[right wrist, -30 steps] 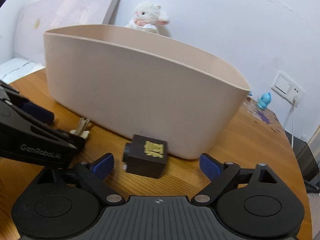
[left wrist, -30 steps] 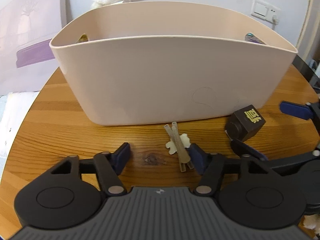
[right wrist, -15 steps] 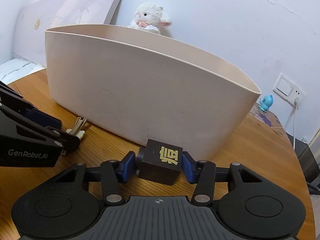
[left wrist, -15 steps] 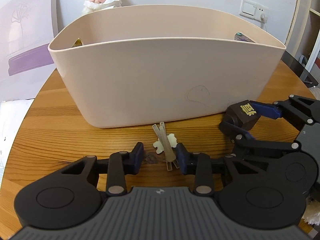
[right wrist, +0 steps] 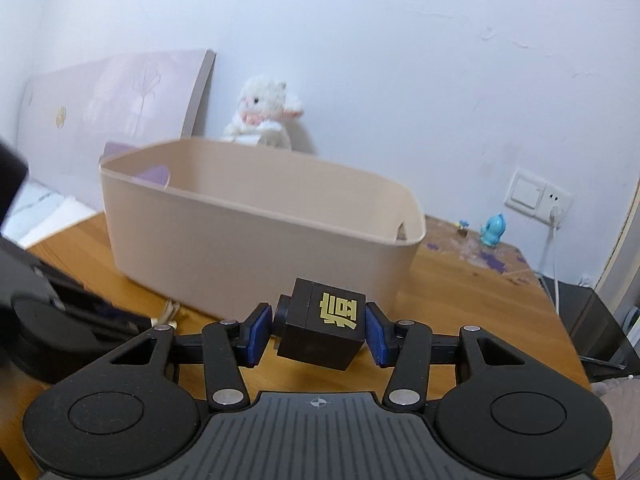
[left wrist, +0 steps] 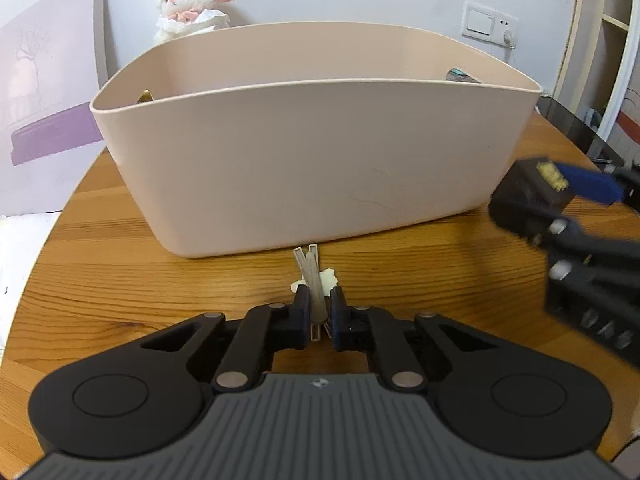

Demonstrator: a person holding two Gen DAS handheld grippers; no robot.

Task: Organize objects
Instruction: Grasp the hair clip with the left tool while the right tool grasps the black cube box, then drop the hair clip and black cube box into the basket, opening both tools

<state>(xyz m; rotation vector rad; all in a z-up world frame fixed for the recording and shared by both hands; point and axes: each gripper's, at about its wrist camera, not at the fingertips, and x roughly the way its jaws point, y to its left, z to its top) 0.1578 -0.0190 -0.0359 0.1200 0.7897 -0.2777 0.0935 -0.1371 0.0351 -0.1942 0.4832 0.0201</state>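
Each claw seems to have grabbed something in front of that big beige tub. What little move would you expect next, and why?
Probably lifting the black cube over the tub's rim: the right gripper is shut on it, raised beside the tub. The left gripper has closed on the beige hair clip, which looks still on the table.

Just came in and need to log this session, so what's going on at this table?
A person is tidying small items into the beige bin with a gripper in each hand. The right gripper is shut on a black cube with a gold character, held above the wooden table in front of the bin. The left gripper is closed on a beige hair clip that looks to be at table level. Neither item is in the bin yet.
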